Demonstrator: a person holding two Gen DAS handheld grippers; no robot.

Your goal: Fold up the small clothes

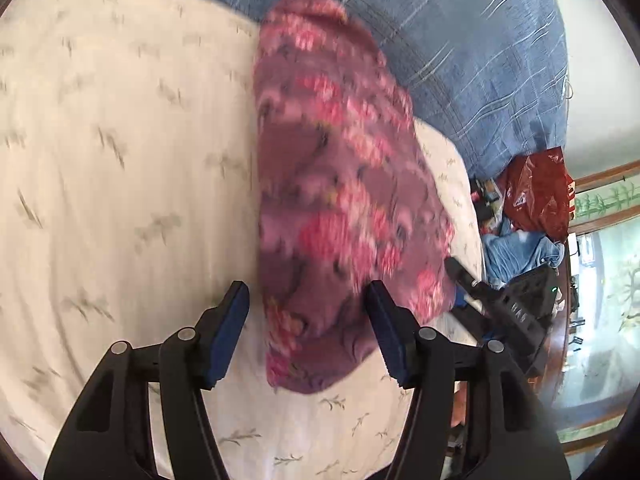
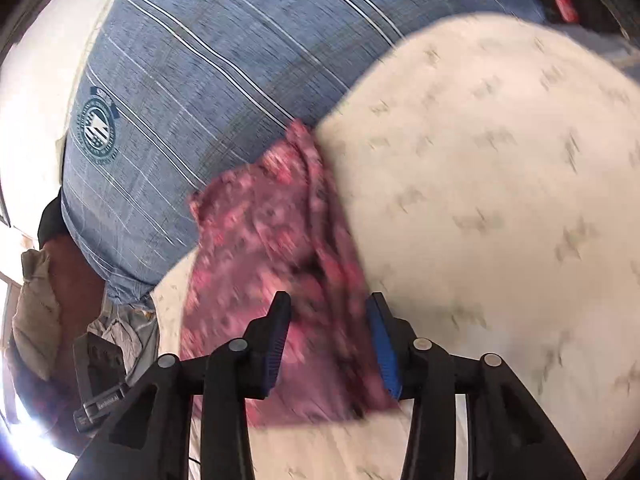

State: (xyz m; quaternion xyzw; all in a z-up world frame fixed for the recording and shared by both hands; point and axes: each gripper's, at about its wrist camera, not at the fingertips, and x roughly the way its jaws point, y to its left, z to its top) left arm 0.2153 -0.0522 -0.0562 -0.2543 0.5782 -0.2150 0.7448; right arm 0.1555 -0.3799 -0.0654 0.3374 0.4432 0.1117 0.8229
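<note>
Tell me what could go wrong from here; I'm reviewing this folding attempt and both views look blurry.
1. Both the left gripper and right gripper are open around the pink floral garment, so it may slip or unfold.
2. The garment lies partly off the white sheet, onto the blue striped bedding, so the fold may end up uneven.

Right wrist view, blurred. Right gripper [image 2: 328,336] over a purple floral garment [image 2: 276,248], fingers [image 2: 276,344] spread apart, cloth showing between them; contact cannot be told. Garment lies bunched on a cream sheet [image 2: 500,208] with a faint sprig print. Behind it, a blue striped pillow [image 2: 208,80] bearing a round dark crest [image 2: 98,126]. Far left, the other gripper [image 2: 98,380] beside grey cloth.
</note>
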